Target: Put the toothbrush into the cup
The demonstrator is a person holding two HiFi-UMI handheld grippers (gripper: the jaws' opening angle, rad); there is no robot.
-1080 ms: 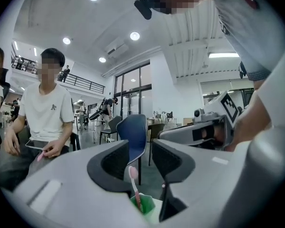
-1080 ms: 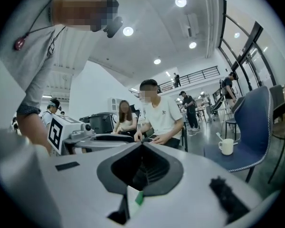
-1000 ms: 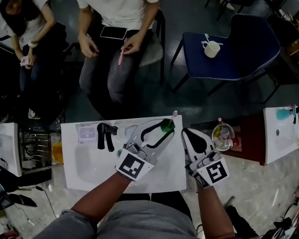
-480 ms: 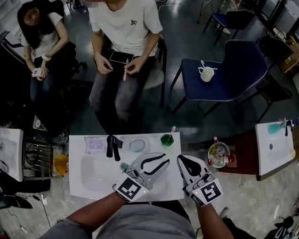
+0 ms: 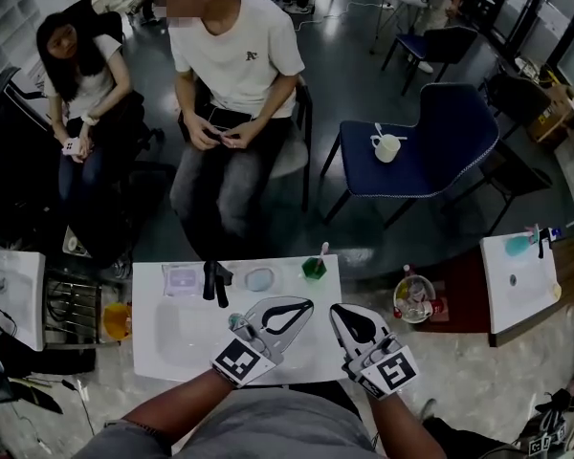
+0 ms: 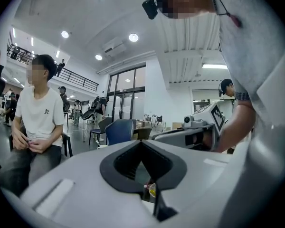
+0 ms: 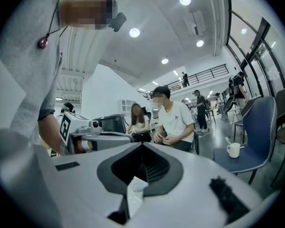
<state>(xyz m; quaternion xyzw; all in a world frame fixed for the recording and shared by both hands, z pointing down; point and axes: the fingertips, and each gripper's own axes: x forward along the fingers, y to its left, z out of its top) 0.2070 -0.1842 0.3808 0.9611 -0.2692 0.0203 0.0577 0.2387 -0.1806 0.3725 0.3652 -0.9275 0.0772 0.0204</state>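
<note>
Left gripper (image 5: 309,304): its jaws had just been closing and met at the tips with nothing between them. It was held over the near half of the tabletop, right of the middle, pointing toward the far right corner.
Right gripper (image 5: 335,310): its jaws were together and empty. It was held at the tabletop's right edge, just beside the left gripper but not touching it.
Toothbrush (image 5: 323,252): it stood in the cup with its lower end inside. Its pale upper end tilted up and out past the far edge.
Cup (image 5: 313,270): green and upright, it stood by the far edge close to the far right corner, clear of both grippers.
Tabletop (image 5: 172,342): small, white and rectangular.
Round dish (image 5: 260,278): clear, by the far edge near its middle, just left of the cup.
Black object (image 5: 211,280): it lay by the far edge, left of the dish. What it was could not be told.
Pale box (image 5: 182,278): translucent, near the far left corner.
Blue chair (image 5: 430,151): it stood well beyond the far edge, to the right, with a white mug (image 5: 386,147) on its seat.
Person in white T-shirt (image 5: 239,55): seated beyond the far edge, hands together in the lap.
Second person (image 5: 77,75): seated further left.
</note>
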